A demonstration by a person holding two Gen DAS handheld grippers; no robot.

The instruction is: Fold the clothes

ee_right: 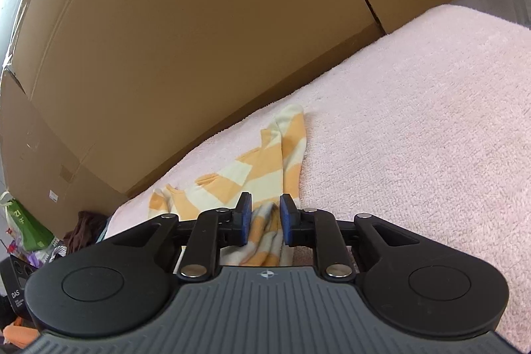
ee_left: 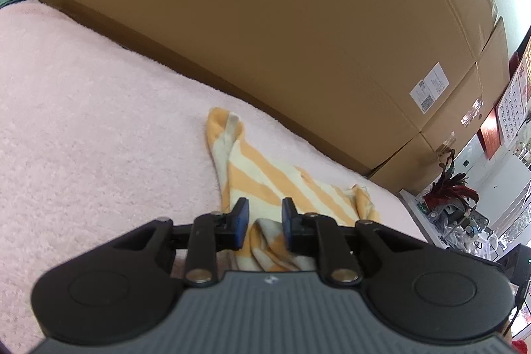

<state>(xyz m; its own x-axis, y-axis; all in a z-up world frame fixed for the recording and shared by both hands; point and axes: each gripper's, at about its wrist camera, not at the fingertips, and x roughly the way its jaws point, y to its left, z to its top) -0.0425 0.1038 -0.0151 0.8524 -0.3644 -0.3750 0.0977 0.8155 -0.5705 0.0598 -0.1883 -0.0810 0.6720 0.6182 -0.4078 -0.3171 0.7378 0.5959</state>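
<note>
Seemingly, striped garment point(ee_left: 265, 178) lies on pink blanket point(ee_left: 83, 105) beside cardboard boxes point(ee_left: 265, 22).

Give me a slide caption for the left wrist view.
Left gripper open over bunched orange-striped garment on pink blanket, cardboard boxes behind.

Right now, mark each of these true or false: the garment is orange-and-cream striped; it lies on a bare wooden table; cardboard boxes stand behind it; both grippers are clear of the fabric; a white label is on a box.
1. True: the striped garment is orange and cream.
2. False: it lies on a pink fleecy blanket.
3. True: cardboard boxes stand right behind.
4. False: fabric lies between the jaws of the left gripper and right gripper.
5. True: a white label is on one.
</note>
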